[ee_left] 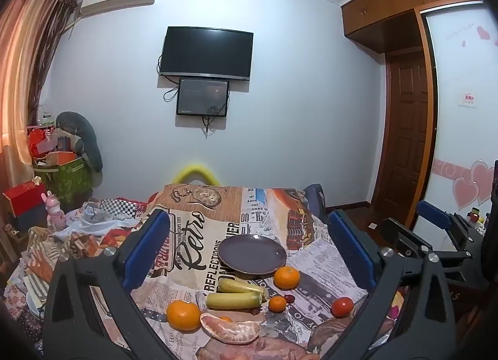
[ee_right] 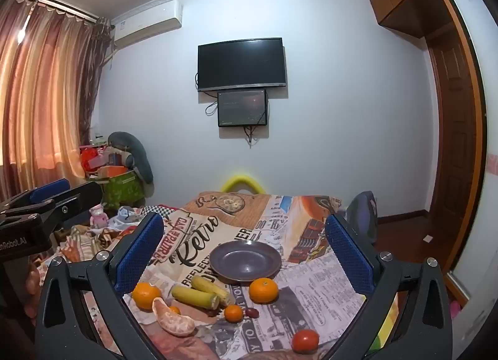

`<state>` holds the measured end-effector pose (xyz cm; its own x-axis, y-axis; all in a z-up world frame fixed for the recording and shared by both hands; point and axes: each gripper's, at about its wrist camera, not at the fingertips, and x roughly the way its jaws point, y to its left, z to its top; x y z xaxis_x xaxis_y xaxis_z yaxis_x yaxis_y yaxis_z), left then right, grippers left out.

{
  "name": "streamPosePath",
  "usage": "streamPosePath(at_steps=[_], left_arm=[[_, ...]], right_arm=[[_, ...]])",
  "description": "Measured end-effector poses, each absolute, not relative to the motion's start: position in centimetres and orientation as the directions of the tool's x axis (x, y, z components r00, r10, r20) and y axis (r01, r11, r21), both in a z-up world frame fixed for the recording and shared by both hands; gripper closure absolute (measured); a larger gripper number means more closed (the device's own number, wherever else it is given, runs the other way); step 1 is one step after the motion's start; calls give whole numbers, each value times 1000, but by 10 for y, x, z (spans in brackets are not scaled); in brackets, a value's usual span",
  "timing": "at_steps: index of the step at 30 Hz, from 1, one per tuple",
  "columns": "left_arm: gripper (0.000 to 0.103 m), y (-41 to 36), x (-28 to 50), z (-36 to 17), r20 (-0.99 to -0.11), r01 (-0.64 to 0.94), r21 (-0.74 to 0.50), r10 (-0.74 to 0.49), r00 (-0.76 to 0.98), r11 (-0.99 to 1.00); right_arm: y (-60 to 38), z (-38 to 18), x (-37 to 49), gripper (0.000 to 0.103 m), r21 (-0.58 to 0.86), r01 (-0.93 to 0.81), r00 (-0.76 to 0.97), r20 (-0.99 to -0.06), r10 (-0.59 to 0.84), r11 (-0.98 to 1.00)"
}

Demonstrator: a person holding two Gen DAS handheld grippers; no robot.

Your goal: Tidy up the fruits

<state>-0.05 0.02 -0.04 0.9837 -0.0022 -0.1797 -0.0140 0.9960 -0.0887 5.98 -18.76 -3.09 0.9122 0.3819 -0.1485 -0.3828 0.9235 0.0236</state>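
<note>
An empty dark purple plate point(ee_left: 252, 254) point(ee_right: 245, 261) sits mid-table on a newspaper-print cloth. In front of it lie two yellow-green banana pieces point(ee_left: 235, 294) point(ee_right: 199, 293), a large orange point(ee_left: 286, 277) point(ee_right: 263, 290), another orange point(ee_left: 183, 315) point(ee_right: 146, 295), a small tangerine point(ee_left: 277, 303) point(ee_right: 233, 313), a dark grape point(ee_left: 290, 298) point(ee_right: 251, 312), a peeled citrus segment point(ee_left: 230, 332) point(ee_right: 173, 319) and a red tomato point(ee_left: 342, 307) point(ee_right: 305, 340). My left gripper point(ee_left: 247, 241) and right gripper point(ee_right: 244, 241) both hover open over the near edge, nothing between their blue pads.
The table point(ee_left: 199, 204) stands against a bed strewn with clothes and a pink toy point(ee_left: 54, 210). Boxes and a green bag point(ee_left: 67, 173) are stacked at the left by the curtains. A yellow chair back point(ee_right: 242, 182) shows behind the table. A wooden door point(ee_left: 404, 139) is at right.
</note>
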Motion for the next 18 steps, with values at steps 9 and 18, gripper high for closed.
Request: streamPosePath(at_steps=[9,18], left_arm=[[0,5,5,2,-191,-19,-86,3,982,996],[0,2,2,1,-185,-15,-73,1,983,997]], right_arm=[[-188,-32,61,0,35,-387,909,-155,388,921],[-188,-30,59,0,35,-390,909,-145,391,920]])
